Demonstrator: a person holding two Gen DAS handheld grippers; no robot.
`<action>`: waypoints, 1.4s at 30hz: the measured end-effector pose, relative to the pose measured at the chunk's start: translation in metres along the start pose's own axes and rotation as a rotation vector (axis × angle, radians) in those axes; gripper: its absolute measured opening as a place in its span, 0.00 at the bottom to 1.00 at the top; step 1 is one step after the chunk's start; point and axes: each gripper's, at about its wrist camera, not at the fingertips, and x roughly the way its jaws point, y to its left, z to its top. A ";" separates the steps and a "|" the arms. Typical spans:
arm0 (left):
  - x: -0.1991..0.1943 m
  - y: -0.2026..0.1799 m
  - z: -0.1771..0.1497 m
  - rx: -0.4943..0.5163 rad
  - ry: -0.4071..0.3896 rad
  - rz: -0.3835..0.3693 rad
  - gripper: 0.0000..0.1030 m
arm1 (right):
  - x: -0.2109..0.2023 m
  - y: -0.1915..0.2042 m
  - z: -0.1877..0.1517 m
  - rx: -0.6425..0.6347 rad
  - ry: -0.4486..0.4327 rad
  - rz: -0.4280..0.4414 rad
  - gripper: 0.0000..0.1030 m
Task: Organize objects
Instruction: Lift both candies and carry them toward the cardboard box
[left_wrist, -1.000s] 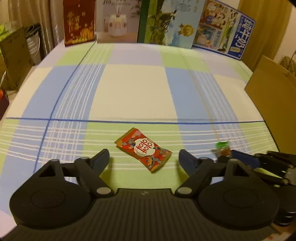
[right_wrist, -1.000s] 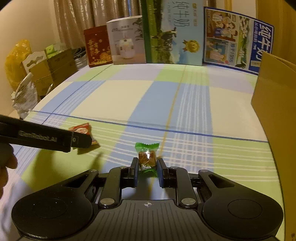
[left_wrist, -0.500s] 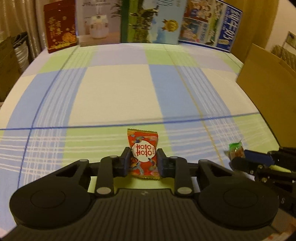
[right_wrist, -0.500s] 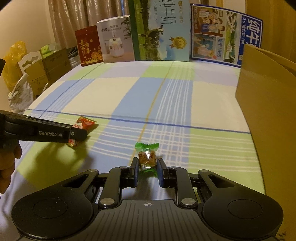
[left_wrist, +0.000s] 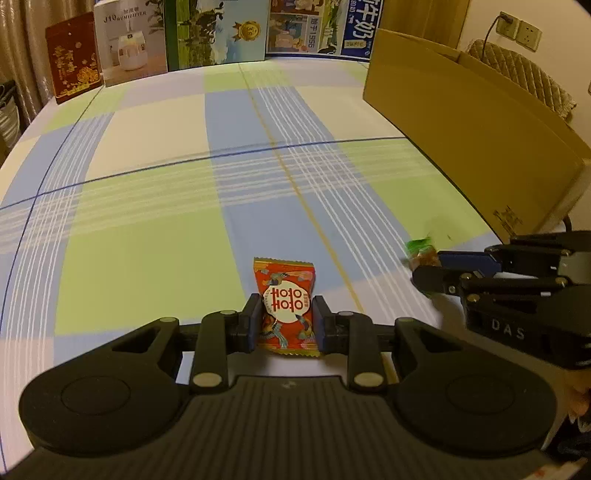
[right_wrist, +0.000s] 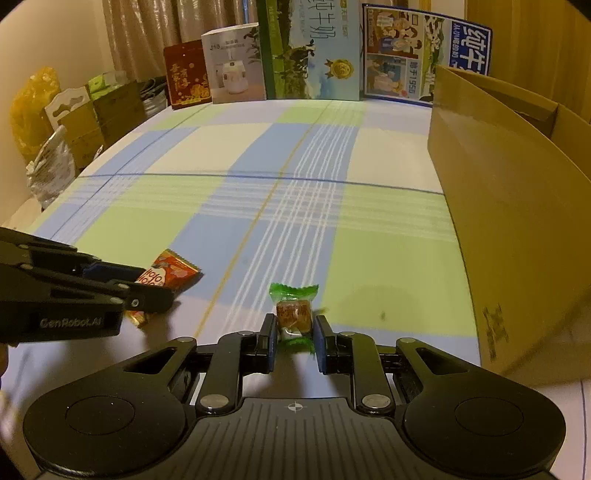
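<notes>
Black fingers of the left gripper (left_wrist: 286, 319) are closed on a red snack packet (left_wrist: 286, 306), one pad pressed to each long edge, the packet standing upright between them above the checked tablecloth (left_wrist: 147, 229). On the other side, the right gripper (right_wrist: 294, 338) is pinched shut round a small candy in a green wrapper (right_wrist: 293, 310), its twisted green ends sticking out above and below the pads; motion blur there makes it hard to say whether the candy clears the cloth. Taking the cardboard box (right_wrist: 517, 221) as the landmark, the candy is nearer to it, just off its lower corner, and the red packet lies farther out from the box, beyond the candy. From the left wrist view the right gripper reaches in beside the box's near corner, with the candy at its tip. Along the table's far edge, away from the box's open top, stands a row of upright printed cartons (right_wrist: 310, 51), among them a dark red one (left_wrist: 72, 59) at the end farthest from the box.
</notes>
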 end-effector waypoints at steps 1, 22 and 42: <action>-0.002 -0.002 -0.003 0.000 -0.006 0.003 0.23 | 0.000 0.000 -0.001 -0.006 -0.006 0.000 0.17; 0.002 -0.009 -0.008 -0.001 -0.061 0.055 0.29 | 0.011 0.001 -0.001 -0.050 -0.063 -0.004 0.21; -0.019 -0.028 0.003 0.038 -0.075 0.071 0.20 | -0.026 0.000 0.011 -0.012 -0.100 -0.022 0.16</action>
